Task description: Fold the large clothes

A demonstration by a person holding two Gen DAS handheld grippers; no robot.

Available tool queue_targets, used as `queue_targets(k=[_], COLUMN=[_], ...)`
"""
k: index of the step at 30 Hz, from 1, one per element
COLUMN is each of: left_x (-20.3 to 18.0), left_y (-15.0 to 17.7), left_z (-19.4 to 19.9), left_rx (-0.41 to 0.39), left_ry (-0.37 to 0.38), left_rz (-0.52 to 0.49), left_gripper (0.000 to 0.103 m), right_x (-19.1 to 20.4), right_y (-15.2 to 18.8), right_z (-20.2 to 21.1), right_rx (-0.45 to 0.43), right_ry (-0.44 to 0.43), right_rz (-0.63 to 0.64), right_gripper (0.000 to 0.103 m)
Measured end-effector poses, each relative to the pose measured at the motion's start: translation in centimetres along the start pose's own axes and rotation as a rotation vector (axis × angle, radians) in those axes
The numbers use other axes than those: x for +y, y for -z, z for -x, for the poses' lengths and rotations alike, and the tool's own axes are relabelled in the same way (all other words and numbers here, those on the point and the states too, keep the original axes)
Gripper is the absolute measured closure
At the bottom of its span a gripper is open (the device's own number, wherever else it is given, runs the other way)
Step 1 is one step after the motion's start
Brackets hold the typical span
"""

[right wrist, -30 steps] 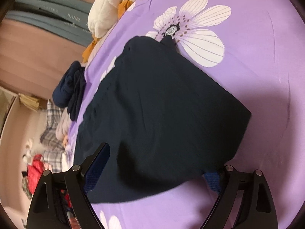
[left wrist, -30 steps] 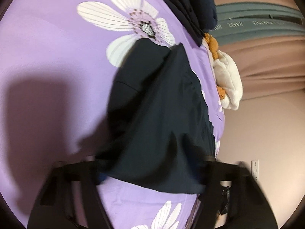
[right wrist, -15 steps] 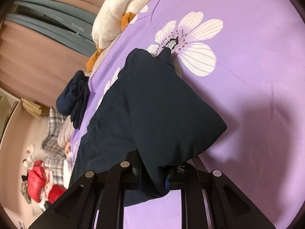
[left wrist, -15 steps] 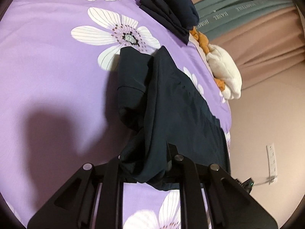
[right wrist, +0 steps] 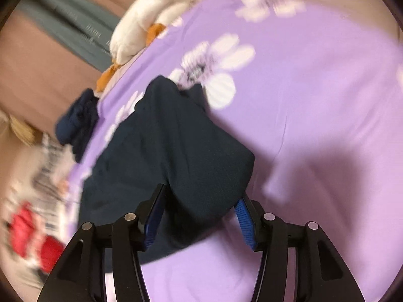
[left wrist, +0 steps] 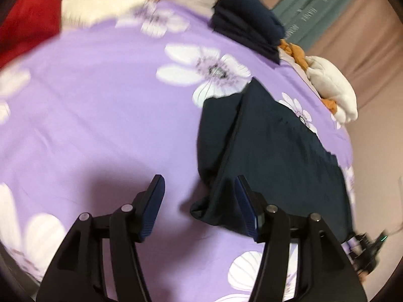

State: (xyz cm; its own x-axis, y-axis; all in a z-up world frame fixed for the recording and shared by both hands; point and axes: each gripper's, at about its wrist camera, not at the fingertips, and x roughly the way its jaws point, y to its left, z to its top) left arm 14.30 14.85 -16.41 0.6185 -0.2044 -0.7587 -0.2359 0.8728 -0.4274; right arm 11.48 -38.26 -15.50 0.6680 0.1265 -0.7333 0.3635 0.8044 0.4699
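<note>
A dark navy garment (left wrist: 272, 156) lies folded over on the purple flowered bed sheet (left wrist: 88, 100). My left gripper (left wrist: 200, 201) hovers over the sheet with its jaws opening. The garment's near left corner reaches just inside its right finger, and no pad presses on it. In the right wrist view the same garment (right wrist: 163, 151) bulges up in a fold toward the camera. My right gripper (right wrist: 199, 216) stands around that bulge, jaws opening, with the cloth loose between the blue pads (right wrist: 243, 216).
A folded navy stack (left wrist: 246, 32) and a white and orange plush toy (left wrist: 332, 88) lie at the bed's far edge by the curtain. Red and plaid bedding (left wrist: 25, 20) sits at the far left. The plush toy (right wrist: 146, 22) and navy stack (right wrist: 78, 120) also show in the right view.
Half a second ago both grippers were shut on the garment's near edge. Both have since opened and risen, and the cloth has dropped back onto the sheet. The left view has swung leftward.
</note>
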Motion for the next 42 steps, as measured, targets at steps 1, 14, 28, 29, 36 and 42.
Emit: queue_targets(k=[1, 14, 28, 29, 36, 42], left_x=[-1.0, -10.4, -12.6, -12.6, -12.8, -11.8], left_y=[0.1, 3.5, 5.2, 5.4, 6.4, 6.4], left_z=[0.5, -3.0, -6.0, -6.2, -6.3, -4.9], left_rx=[-0.016, 0.071, 0.109, 0.108, 0.082, 0.058], left_ry=[0.001, 0.123, 0.136, 0.131, 0.091, 0.029], left_rz=[-0.047, -0.356, -0.453, -0.463, -0.51, -0.504], left_gripper=[0.046, 0.046, 0.047, 0.048, 0.048, 0.043], right_x=[0.9, 6.7, 9.4, 8.7, 5.1, 2.9], right_y=[0.2, -0.9, 3.3, 3.1, 2.2, 2.3], right_z=[0.3, 3.9, -4.4, -4.4, -3.3, -1.2], right_rx=[-0.028, -0.34, -0.018, -0.025, -0.053, -0.063], right_ry=[0.047, 0.262, 0.018, 0.038, 0.132, 0.165], right_rz=[0.046, 0.268, 0.528, 0.517, 0.477, 0.384], right_gripper=[0.049, 0.046, 0.047, 0.047, 0.047, 0.047])
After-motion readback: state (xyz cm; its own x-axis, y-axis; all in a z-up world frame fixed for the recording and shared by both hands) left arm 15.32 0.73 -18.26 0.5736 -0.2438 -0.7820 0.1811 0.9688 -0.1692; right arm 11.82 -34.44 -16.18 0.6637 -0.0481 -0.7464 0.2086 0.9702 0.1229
